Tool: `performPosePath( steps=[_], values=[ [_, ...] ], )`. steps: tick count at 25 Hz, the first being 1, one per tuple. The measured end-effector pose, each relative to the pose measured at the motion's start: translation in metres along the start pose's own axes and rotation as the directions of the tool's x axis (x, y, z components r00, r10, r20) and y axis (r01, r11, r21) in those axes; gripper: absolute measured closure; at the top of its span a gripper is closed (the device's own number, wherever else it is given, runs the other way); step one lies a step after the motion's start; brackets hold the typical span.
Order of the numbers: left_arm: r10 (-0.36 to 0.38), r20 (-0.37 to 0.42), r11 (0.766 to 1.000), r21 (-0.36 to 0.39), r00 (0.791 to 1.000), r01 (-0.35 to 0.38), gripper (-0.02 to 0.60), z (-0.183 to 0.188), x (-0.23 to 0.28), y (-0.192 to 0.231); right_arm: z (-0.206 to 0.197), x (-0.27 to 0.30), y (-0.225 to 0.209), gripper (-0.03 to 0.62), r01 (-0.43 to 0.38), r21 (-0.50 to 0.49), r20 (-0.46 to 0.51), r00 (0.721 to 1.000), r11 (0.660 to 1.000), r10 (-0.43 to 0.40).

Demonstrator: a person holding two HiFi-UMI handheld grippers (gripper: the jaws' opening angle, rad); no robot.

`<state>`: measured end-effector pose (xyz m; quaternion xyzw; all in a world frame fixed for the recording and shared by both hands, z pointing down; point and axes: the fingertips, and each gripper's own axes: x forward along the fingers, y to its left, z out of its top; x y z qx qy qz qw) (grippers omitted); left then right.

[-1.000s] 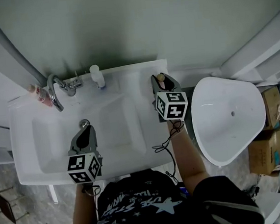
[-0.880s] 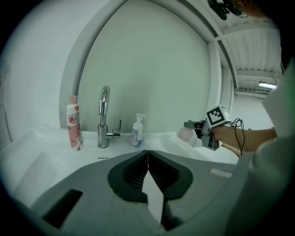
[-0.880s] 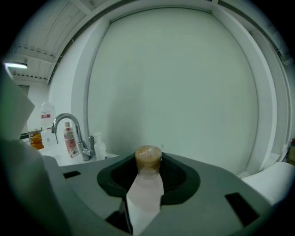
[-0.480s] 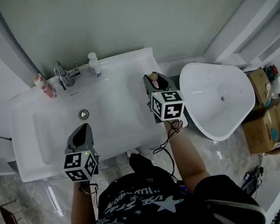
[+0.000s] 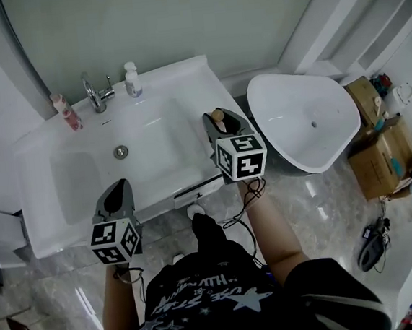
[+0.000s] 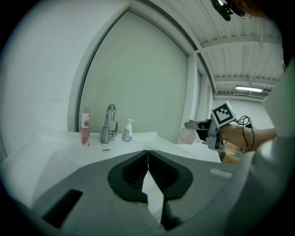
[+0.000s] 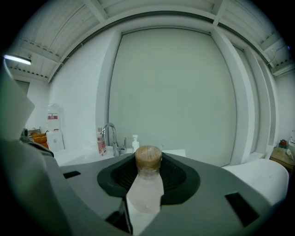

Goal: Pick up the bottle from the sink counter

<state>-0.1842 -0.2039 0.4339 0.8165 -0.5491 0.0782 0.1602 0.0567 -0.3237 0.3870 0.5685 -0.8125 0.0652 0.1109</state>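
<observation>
The left hand-held gripper is pointing across the bench, its jaws pressing together on nothing. At eleven o'clock a pink bottle, a faucet and a pump dispenser are standing. At two o'clock the right hand-held gripper is gripping a pale bottle.

faucet, pink bottle, pump bottle crowd sink back; basin open.

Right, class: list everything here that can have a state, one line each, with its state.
bottle: upright, capped, clamped in the right gripper.
right gripper: shut on the bottle.
left gripper: shut, holding nothing.
faucet: no water seen running.
pump bottle: upright on the sink counter.
pink bottle: upright on the counter, capped.
</observation>
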Motion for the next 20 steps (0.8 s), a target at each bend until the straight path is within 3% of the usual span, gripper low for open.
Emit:
performPosePath(
  steps=[9,20],
  values=[
    [-0.044,-0.005,0.999,0.002,0.999,0.044,0.561,-0.027,-0.059,-0.01,-0.032,-0.074,0.046,0.456,0.016,0.026,-0.017,1.0,1.0,-0.016],
    [-0.075,-0.028,0.997,-0.002,0.997,0.075,0.561,-0.053,-0.09,-0.032,-0.06,-0.123,0.061,0.454,0.027,0.046,-0.03,0.999,0.999,-0.026]
  ],
)
